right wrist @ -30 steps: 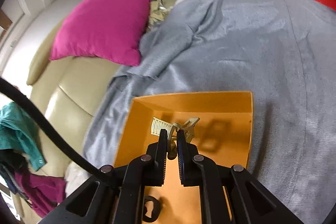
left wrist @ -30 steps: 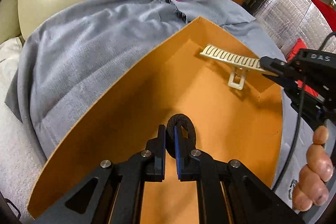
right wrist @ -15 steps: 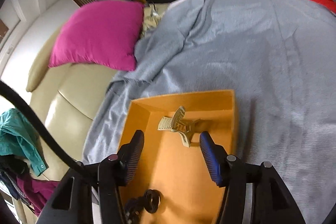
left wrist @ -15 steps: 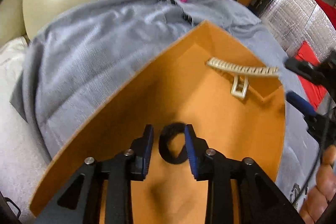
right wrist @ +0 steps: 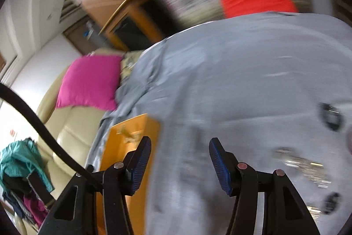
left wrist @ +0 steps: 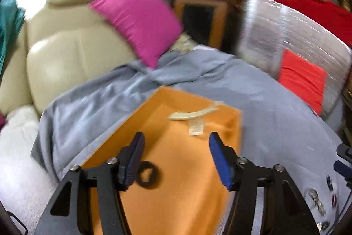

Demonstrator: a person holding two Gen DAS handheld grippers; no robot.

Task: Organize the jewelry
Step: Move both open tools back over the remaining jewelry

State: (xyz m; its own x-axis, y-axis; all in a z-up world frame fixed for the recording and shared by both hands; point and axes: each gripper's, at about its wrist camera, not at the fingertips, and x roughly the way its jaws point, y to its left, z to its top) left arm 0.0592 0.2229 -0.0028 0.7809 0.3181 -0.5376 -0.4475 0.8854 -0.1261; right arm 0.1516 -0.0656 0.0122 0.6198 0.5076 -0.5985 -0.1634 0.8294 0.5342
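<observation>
An orange tray (left wrist: 176,208) lies on a grey cloth (left wrist: 275,124). In it lie a black hair tie (left wrist: 147,174) near the front left and a cream hair clip (left wrist: 193,116) at the far end. My left gripper (left wrist: 176,160) is open and empty above the tray. My right gripper (right wrist: 179,163) is open and empty over the cloth, right of the tray (right wrist: 123,147). Several small jewelry pieces (right wrist: 303,166) lie blurred on the cloth to its right; they also show in the left wrist view (left wrist: 316,202).
A cream sofa (left wrist: 66,54) with a magenta cushion (left wrist: 140,23) stands behind the cloth. A silver quilted pad (left wrist: 286,36) with a red patch (left wrist: 301,78) is at the back right. Teal clothing (right wrist: 19,160) hangs at the left.
Both grippers have opened and pulled back up from the tray. The left let go of the black hair tie, the right let go of the cream clip. The right has swung rightwards over the cloth.
</observation>
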